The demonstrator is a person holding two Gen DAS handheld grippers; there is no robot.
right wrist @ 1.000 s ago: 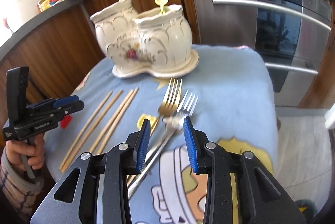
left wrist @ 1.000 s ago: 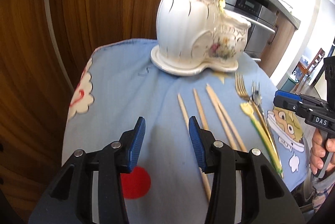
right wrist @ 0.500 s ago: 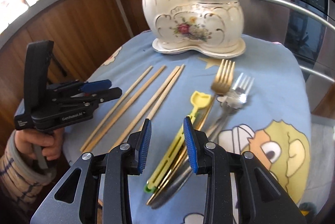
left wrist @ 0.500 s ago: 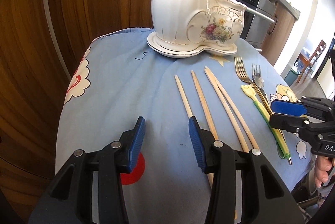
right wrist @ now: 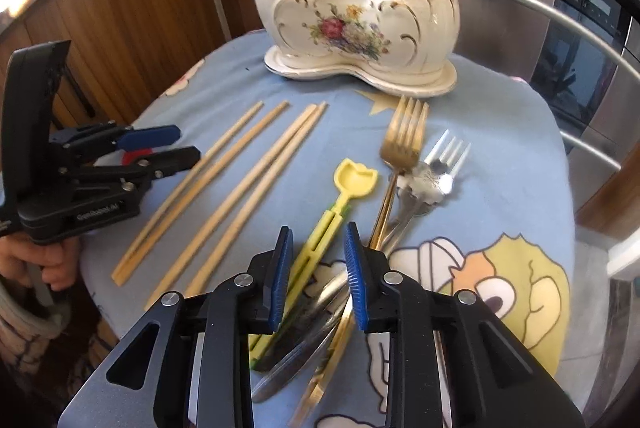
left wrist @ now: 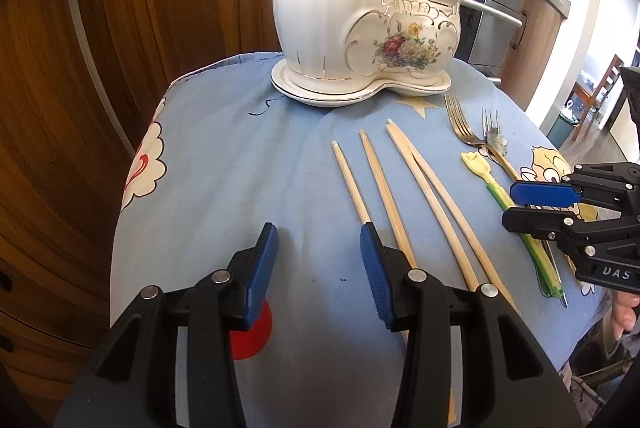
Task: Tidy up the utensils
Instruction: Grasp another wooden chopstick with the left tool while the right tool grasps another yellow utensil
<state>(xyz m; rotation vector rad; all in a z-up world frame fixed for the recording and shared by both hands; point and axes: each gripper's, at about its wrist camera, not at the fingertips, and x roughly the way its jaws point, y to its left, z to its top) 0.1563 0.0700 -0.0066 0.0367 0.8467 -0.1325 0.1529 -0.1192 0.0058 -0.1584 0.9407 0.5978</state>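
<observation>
My right gripper [right wrist: 316,264] jaws narrowing, unclamped, astride yellow-green plastic tulip-topped pick [right wrist: 320,236]; its shaft ran toward 1 o'clock; my left gripper [left wrist: 318,268] gaped empty

Cream floral holder [right wrist: 352,12], blue cartoon-print cloth [left wrist: 224,164], yellow spoon [right wrist: 340,204], gold fork [right wrist: 400,152]

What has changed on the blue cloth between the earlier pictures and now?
The right gripper moved from the fork heads down the handles; its jaws have just been closing around the yellow plastic utensil, not visibly gripping. The left gripper, wooden chopsticks, forks and white ceramic holder stayed put.
</observation>
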